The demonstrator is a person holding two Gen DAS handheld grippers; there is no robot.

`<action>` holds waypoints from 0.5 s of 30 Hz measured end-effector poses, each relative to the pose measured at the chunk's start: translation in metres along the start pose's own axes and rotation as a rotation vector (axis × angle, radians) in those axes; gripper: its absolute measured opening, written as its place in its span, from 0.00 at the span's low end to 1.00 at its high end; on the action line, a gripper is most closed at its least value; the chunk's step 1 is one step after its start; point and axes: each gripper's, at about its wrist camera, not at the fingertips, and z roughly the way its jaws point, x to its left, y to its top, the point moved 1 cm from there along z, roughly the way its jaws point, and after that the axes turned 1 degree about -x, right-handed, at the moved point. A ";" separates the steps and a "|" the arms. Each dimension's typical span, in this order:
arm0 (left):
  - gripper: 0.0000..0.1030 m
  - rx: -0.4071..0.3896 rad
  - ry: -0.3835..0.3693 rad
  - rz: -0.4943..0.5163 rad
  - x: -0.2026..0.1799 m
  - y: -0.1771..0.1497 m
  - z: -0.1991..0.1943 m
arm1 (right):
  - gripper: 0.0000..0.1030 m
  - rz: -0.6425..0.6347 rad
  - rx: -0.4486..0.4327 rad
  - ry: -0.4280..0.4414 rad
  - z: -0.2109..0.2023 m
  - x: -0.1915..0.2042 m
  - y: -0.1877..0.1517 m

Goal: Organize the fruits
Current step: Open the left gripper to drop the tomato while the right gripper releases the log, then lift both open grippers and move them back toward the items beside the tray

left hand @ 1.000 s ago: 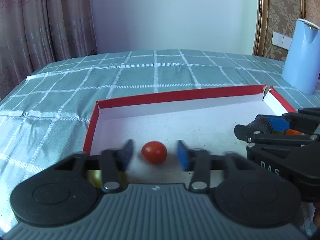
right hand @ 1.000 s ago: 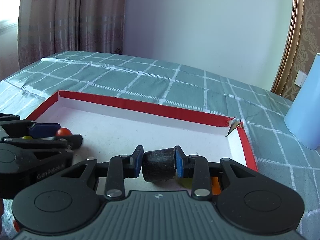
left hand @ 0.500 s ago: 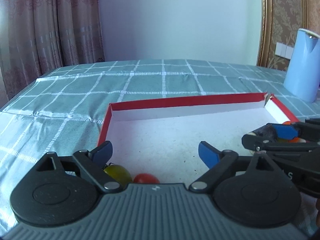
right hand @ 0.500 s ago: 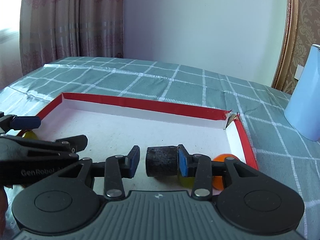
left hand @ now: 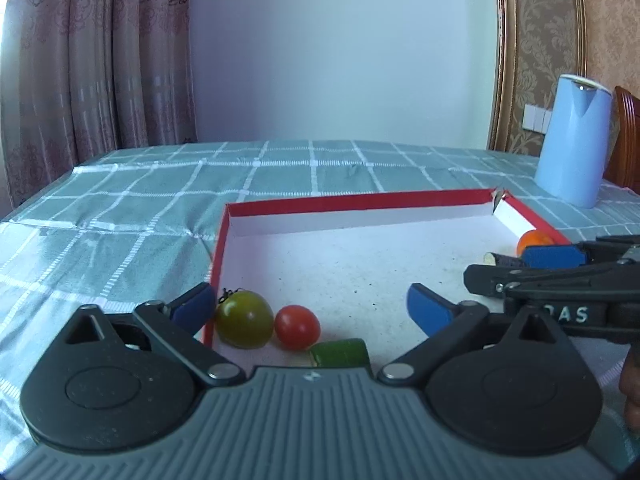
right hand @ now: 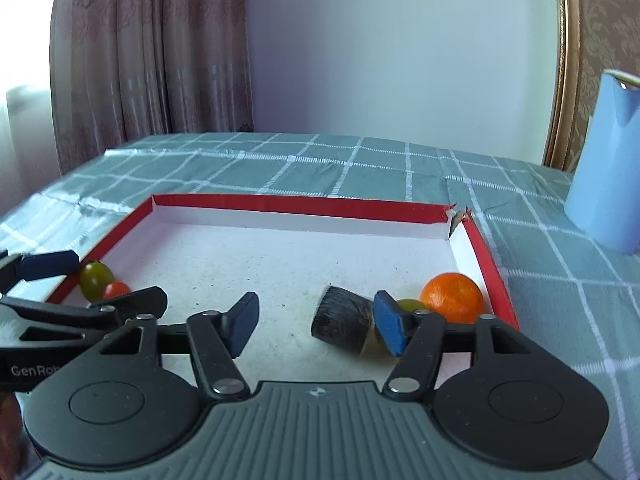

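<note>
A shallow tray (left hand: 360, 202) with a red rim and a white floor lies on the checked cloth. In its near left corner sit a green tomato (left hand: 244, 318), a red tomato (left hand: 297, 327) and a green chunk (left hand: 340, 353). My left gripper (left hand: 310, 306) hangs over them, its jaws opening wide and touching none of them. At the right side a dark furry piece (right hand: 340, 322) leans on the right pad of my right gripper (right hand: 316, 324). Its jaws are opening and the left pad stands well clear. An orange (right hand: 452, 296) and a small green fruit (right hand: 410, 305) lie behind that finger.
A tall light-blue jug (left hand: 574, 144) stands on the cloth beyond the tray's far right corner, which is torn (right hand: 456, 216). The tray's middle floor (right hand: 280, 256) is bare. Curtains hang at the back left and a wall lies behind the table.
Both grippers have drawn back toward me and spread their jaws. The left let go of the red tomato; the right let go of the dark piece, which now rests tilted on the tray floor.
</note>
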 end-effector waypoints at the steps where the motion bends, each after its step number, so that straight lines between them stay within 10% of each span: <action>1: 1.00 -0.011 0.006 0.000 0.000 -0.001 -0.004 | 0.65 0.007 0.000 0.002 -0.003 -0.001 -0.001; 15: 1.00 -0.021 -0.160 -0.032 0.014 -0.021 -0.041 | 0.66 -0.045 -0.080 0.050 -0.071 -0.013 -0.045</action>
